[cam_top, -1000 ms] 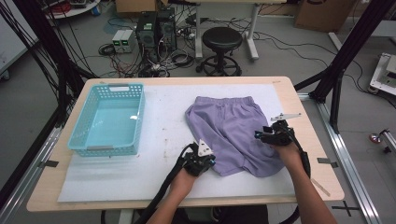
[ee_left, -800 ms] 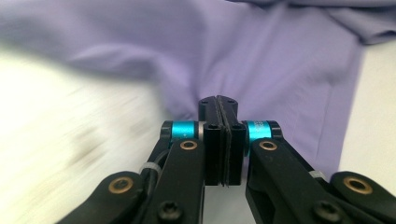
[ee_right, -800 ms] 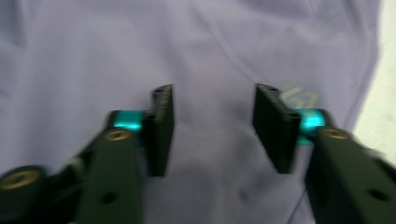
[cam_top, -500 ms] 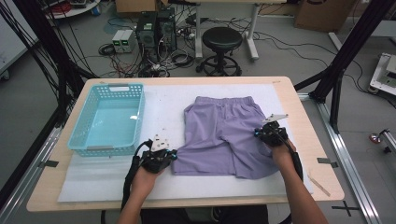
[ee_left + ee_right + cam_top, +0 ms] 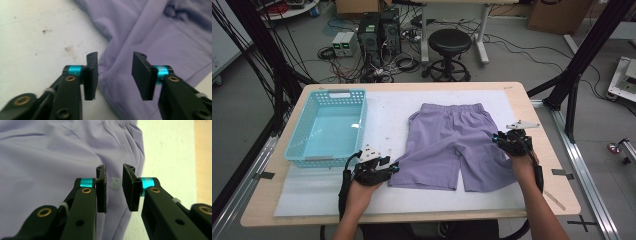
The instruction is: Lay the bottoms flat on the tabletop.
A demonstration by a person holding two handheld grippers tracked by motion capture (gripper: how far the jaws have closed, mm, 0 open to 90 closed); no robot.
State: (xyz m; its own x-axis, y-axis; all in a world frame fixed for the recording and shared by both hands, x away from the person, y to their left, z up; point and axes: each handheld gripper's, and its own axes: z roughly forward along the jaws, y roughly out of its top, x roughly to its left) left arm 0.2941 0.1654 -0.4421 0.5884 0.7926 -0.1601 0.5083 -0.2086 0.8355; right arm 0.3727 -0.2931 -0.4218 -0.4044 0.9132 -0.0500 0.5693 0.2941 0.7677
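Note:
Purple shorts [image 5: 452, 142] lie spread flat on the white mat, waistband at the far side. My left gripper [image 5: 394, 169] sits at the near left corner of the left leg hem. Its jaws have just been opening; in the left gripper view the gripper [image 5: 115, 72] stands open, with the shorts [image 5: 155, 30] lying loose under the gap and nothing pinched. My right gripper [image 5: 497, 137] is at the shorts' right edge. Its jaws have just been opening too; the gripper [image 5: 114, 187] shows a narrow gap above the fabric [image 5: 50, 152], where a small pale logo [image 5: 115, 183] shows.
A light blue plastic basket [image 5: 307, 159] with nothing in it stands at the left of the table, just beyond my left hand. The white mat [image 5: 322, 192] covers most of the wooden tabletop [image 5: 557, 195]. A stool and computer boxes stand on the floor behind.
My left gripper drew the left leg hem leftward, flattening the bunched shorts, then its jaws opened and let go. The right gripper stayed at the right edge; its jaws closed, then parted slightly.

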